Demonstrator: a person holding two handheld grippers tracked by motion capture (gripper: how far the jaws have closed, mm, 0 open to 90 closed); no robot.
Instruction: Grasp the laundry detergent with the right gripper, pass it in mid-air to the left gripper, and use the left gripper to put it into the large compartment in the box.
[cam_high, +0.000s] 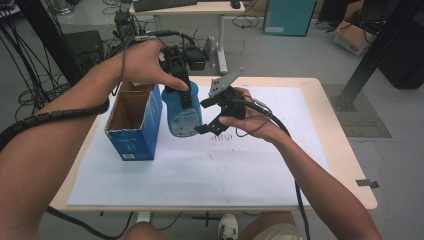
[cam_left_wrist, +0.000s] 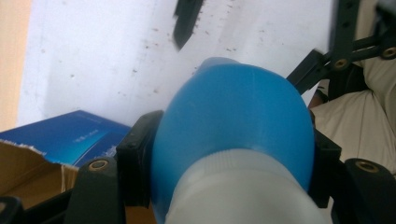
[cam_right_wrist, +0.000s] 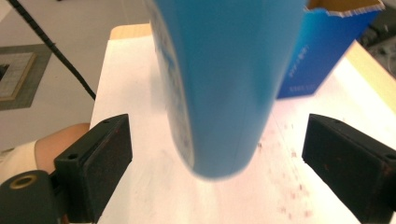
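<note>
Lab or workshop, cable bundles (cam_high: 30, 75) on floor, keyboard desk (cam_high: 187, 7), cardboard boxes (cam_high: 352, 35)

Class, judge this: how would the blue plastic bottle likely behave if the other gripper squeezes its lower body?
The blue plastic bottle looks smooth and rounded, so it may slip. Held near its top by the left hand-held gripper, it could swing. The walls probably flex slightly.

Light wood bench (cam_high: 345, 165) with a big white sheet (cam_high: 200, 175) over most of the top, speckled with small dark marks. Behind it is a 2nd bench (cam_high: 200, 9) with a keyboard (cam_high: 165, 4) and mouse (cam_high: 235, 4). Teal cabinet (cam_high: 290, 17) and an open cardboard box (cam_high: 352, 35) sit on the floor at the back right, with a tangle of black cables (cam_high: 30, 65) on the left. Grey mat (cam_high: 362, 112) beside the bench.
</note>
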